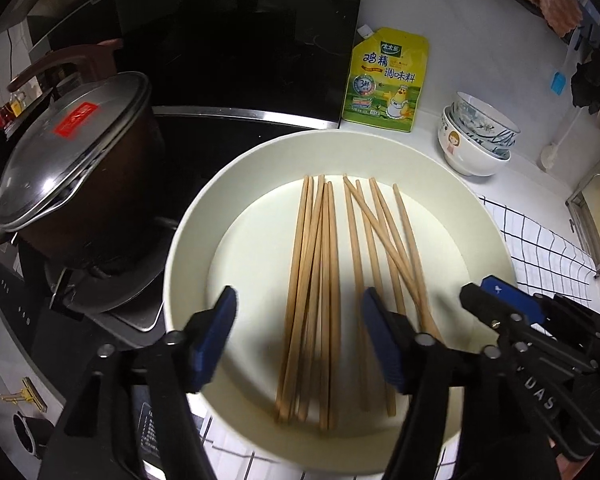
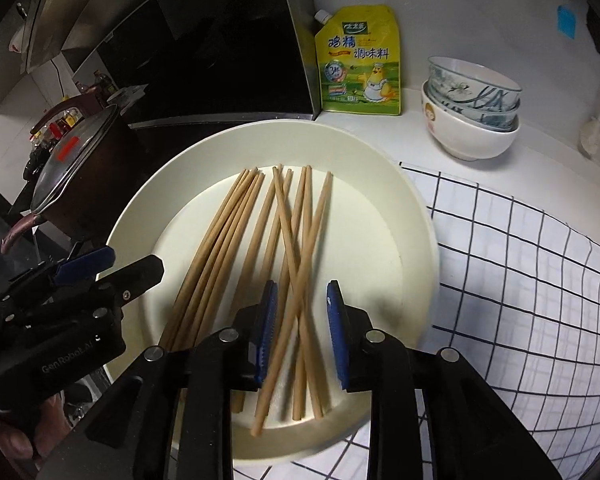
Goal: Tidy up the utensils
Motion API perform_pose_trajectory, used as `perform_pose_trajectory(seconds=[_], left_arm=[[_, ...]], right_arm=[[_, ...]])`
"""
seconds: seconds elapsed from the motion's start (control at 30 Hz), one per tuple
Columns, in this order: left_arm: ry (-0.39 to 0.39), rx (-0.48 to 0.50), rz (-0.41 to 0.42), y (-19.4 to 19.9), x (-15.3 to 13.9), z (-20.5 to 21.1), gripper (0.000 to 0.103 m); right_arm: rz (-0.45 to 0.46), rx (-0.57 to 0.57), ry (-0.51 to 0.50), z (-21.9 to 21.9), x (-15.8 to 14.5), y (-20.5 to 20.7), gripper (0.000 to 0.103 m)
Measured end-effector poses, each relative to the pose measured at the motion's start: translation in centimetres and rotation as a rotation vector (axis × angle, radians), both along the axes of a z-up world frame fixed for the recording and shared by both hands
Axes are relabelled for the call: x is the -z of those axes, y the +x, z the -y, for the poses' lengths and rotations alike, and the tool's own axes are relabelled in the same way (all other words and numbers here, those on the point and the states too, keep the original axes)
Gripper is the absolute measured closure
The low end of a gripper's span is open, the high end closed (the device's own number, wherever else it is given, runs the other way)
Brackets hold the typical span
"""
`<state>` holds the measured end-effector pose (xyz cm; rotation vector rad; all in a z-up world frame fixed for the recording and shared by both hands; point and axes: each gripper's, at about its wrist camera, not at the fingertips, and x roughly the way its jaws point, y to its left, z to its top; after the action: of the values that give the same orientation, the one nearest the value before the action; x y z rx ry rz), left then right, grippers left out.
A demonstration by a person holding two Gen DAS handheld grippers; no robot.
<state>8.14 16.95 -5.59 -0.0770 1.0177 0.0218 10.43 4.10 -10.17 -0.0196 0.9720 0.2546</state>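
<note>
Wooden chopsticks (image 1: 324, 280) loose in plate (image 1: 188, 240); left gripper (image 1: 300, 336) jaws wide, right gripper (image 2: 302, 332) jaws narrow, both empty. Risk: crossed sticks at 1 o'clock snag, scatter.

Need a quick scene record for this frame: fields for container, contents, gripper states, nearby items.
container: round cream plate, on the counter beside the stove
contents: wooden chopsticks, loose; left group roughly parallel, right group crossing
left gripper: open, over the left group, nothing held
right gripper: open, narrower gap, crossed chopsticks seen between its fingers, not gripped
behind plate: yellow seasoning pouch, stacked bowls
left of plate: lidded pot
under plate: white grid cloth
</note>
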Motion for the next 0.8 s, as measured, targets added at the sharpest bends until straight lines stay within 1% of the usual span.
perform_pose_trajectory(seconds=[0.1, 0.27, 0.37, 0.57, 0.67, 0.8], left_arm=[[-0.003, 0.004, 0.004, -0.6, -0.5, -0.2, 0.030], [0.008, 0.014, 0.011, -1.6, -1.2, -0.2, 0.030], [0.016, 0.012, 0.019, -2.0, -1.7, -0.2, 0.028], [0.017, 0.008, 0.035, -2.6, -2.7, -0.6, 0.025], [0.025, 0.008, 0.043, -2.9, -3.1, -0.6, 0.023], [0.022, 0.008, 0.049, -3.2, -3.4, -0.7, 0.023]], right_arm=[[0.018, 0.004, -0.008, 0.1, -0.7, -0.7, 0.072], [0.032, 0.013, 0.003, 0.1, -1.5, -1.9, 0.071], [0.045, 0.015, 0.009, 0.0, -2.0, -2.5, 0.064], [0.059, 0.016, 0.005, -0.2, -2.6, -3.6, 0.063], [0.064, 0.017, 0.004, -0.1, -2.9, -4.1, 0.060], [0.066, 0.014, 0.000, -0.1, -3.2, -4.6, 0.059]])
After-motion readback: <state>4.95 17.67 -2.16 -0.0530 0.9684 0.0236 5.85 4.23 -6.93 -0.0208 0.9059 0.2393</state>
